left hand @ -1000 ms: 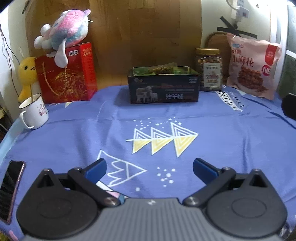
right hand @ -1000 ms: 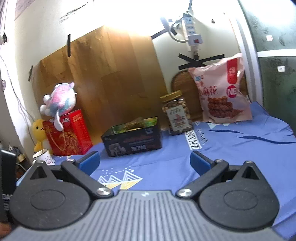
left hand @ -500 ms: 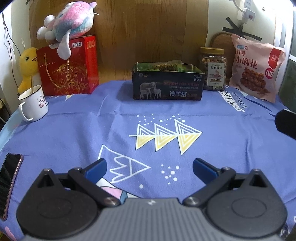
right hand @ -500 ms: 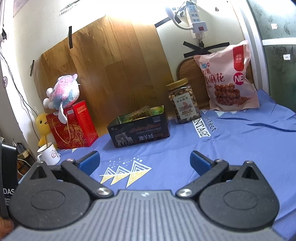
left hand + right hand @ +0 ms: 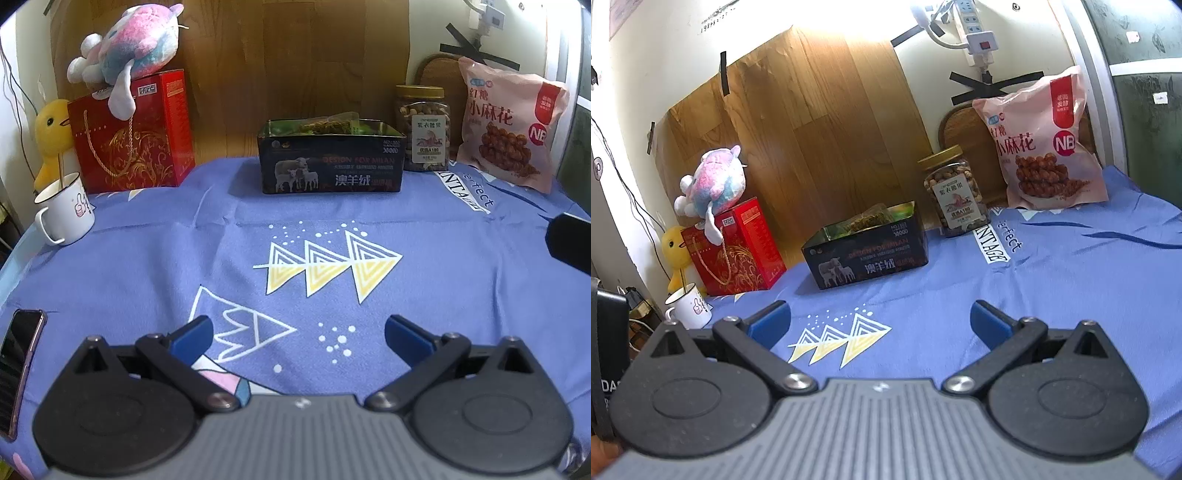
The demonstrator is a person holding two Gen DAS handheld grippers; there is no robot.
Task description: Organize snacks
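A black tin box [image 5: 330, 162] with snack packets inside stands at the back middle of the blue cloth; it also shows in the right wrist view [image 5: 866, 254]. A clear jar of nuts [image 5: 423, 127] [image 5: 956, 195] with a gold lid stands right of it. A pink snack bag [image 5: 511, 125] [image 5: 1047, 142] leans on the wall at far right. My left gripper [image 5: 297, 334] is open and empty, low over the near cloth. My right gripper [image 5: 881, 317] is open and empty, well short of the box.
A red gift box [image 5: 133, 134] with a plush toy [image 5: 129, 61] on top stands at back left, beside a yellow duck toy [image 5: 51, 133]. A white mug [image 5: 64, 208] sits at left. A phone [image 5: 16, 365] lies at the near left edge.
Both grippers have drawn back and tilted a little, so the box, jar and bag sit slightly further off in view. Both stay open and empty.
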